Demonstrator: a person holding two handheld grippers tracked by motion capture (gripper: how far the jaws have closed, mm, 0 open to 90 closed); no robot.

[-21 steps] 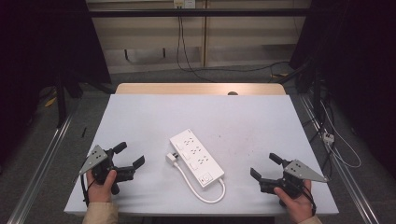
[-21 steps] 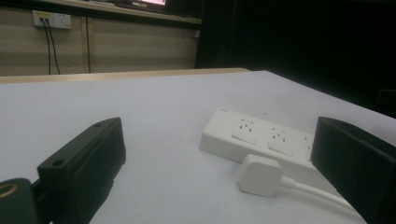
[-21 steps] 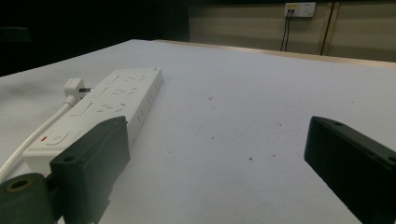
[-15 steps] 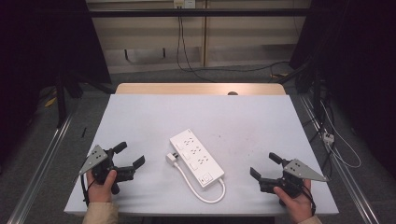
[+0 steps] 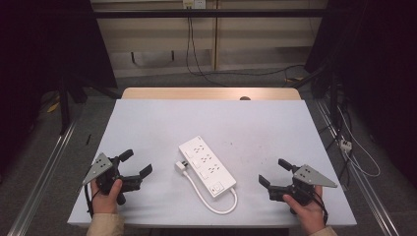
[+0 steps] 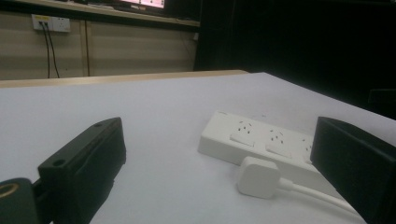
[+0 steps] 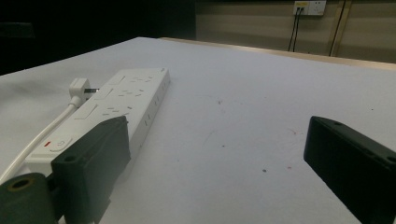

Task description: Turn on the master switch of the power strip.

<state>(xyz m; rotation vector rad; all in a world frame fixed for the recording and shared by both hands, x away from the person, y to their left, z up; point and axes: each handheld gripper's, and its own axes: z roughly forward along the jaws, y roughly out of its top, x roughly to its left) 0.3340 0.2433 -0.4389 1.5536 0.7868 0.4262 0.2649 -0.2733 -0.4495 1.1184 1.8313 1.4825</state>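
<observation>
Nothing done yet — both grippers idle, nothing held. Table [image 5: 147, 118] carries one item: white power strip [image 5: 206, 164], lying diagonally near the middle of the front edge, its cord [image 5: 216, 204] looping off the front end and back along the strip's left side to the plug [image 5: 181, 166], which lies unplugged on the table just beside it. Left gripper [image 5: 136, 164] sits at the front-left corner, jaws spread wide and empty, pointed at strip and plug. Right gripper [image 5: 273, 173] sits near the front-right corner, jaws also wide apart, empty, facing the strip's switch end [image 7: 60, 140]. My read: work is at the very start — approach, grasp and any plugging are all left to do.
</observation>
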